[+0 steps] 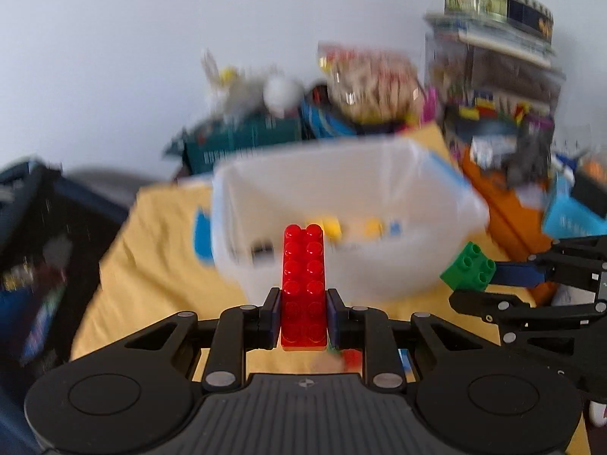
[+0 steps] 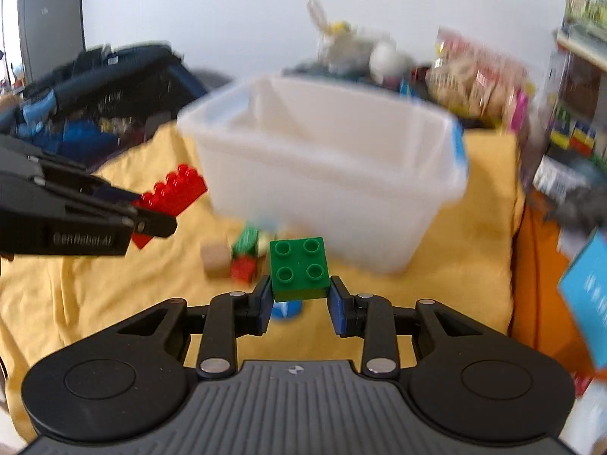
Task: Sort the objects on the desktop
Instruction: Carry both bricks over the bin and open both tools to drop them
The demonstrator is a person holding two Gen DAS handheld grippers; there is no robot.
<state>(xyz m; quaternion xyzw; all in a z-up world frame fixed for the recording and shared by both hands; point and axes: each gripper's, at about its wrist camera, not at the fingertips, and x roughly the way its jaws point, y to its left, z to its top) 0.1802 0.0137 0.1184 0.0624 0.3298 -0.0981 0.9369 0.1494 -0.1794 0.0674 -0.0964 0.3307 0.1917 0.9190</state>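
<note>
My left gripper (image 1: 303, 299) is shut on a long red brick (image 1: 303, 276), which stands up between the pads above the yellow cloth. My right gripper (image 2: 300, 288) is shut on a square green brick (image 2: 299, 267). Both hang in front of a translucent white bin (image 1: 341, 189) that holds several small yellow and blue blocks (image 1: 373, 226). The right wrist view shows the left gripper (image 2: 151, 223) at the left with the red brick (image 2: 172, 193). From the left wrist, the right gripper (image 1: 493, 276) appears at the right with the green brick (image 1: 468, 267).
Loose blocks (image 2: 242, 256), one wooden, one green, one red, lie on the yellow cloth (image 2: 455, 265) in front of the bin (image 2: 322, 170). A blue round piece (image 2: 286, 309) lies below the green brick. Toys, boxes and bags crowd the back; a dark bag (image 2: 95, 87) sits left.
</note>
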